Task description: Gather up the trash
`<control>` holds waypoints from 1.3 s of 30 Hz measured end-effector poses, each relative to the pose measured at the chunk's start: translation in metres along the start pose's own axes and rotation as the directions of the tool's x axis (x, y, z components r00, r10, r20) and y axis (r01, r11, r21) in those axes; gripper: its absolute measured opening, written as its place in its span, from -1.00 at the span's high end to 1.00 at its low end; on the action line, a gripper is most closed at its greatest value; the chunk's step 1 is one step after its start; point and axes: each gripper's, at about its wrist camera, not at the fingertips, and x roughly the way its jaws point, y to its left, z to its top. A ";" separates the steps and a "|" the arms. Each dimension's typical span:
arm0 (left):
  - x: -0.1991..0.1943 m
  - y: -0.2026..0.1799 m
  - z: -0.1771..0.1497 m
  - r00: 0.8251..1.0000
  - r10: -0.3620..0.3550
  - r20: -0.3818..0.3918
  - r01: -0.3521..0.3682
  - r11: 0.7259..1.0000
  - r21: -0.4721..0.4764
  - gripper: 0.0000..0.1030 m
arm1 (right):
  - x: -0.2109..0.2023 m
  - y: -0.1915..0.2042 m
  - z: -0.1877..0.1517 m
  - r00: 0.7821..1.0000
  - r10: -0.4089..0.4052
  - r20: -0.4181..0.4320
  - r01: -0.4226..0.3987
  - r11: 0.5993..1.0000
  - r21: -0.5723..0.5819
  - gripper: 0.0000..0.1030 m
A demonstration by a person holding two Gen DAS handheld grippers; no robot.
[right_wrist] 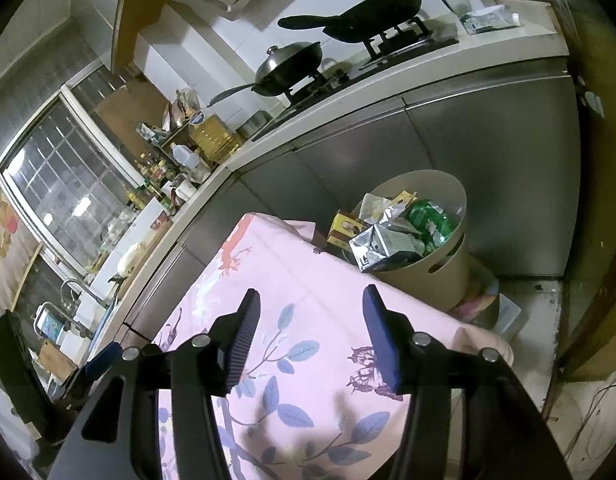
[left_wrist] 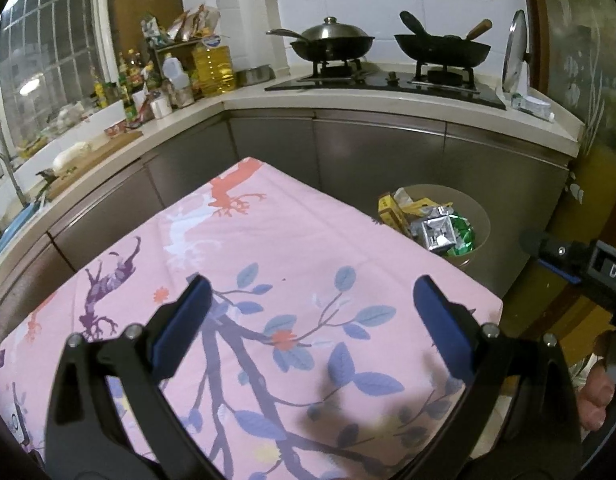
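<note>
Both grippers empty: left gripper [left_wrist: 312, 300] has its jaws spread wide over the pink floral tablecloth [left_wrist: 268, 248], right gripper [right_wrist: 312, 312] is parted about halfway, nothing between the pads on either. Cloth looks bare of litter. Trash sits in the beige bin [right_wrist: 448, 276] on the floor just past the table's far right corner, against the steel cabinets: silver foil pouch [right_wrist: 384, 244], green wrapper [right_wrist: 432, 216], yellow box [right_wrist: 344, 228] leaning at the rim. Two woks on the hob [left_wrist: 388, 84] behind
</note>
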 end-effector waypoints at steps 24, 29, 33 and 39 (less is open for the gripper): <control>0.001 0.009 0.000 0.995 0.097 0.002 -0.097 0.995 0.000 -0.88 | 0.004 -0.005 -0.005 1.000 -0.001 -0.011 0.001 1.000 0.015 0.01; 0.004 0.009 -0.003 0.995 0.102 -0.006 -0.102 0.995 0.003 -0.88 | 0.007 -0.004 -0.010 1.000 -0.001 -0.020 0.001 1.000 0.018 0.00; 0.007 0.008 -0.006 0.994 0.111 -0.015 -0.111 0.994 0.005 -0.88 | 0.011 -0.005 -0.012 0.999 -0.003 -0.033 0.004 1.000 0.023 0.00; 0.014 0.009 -0.009 0.992 0.119 -0.043 -0.119 0.993 0.007 -0.88 | 0.013 -0.007 -0.014 0.999 -0.002 -0.040 0.003 1.000 0.030 0.01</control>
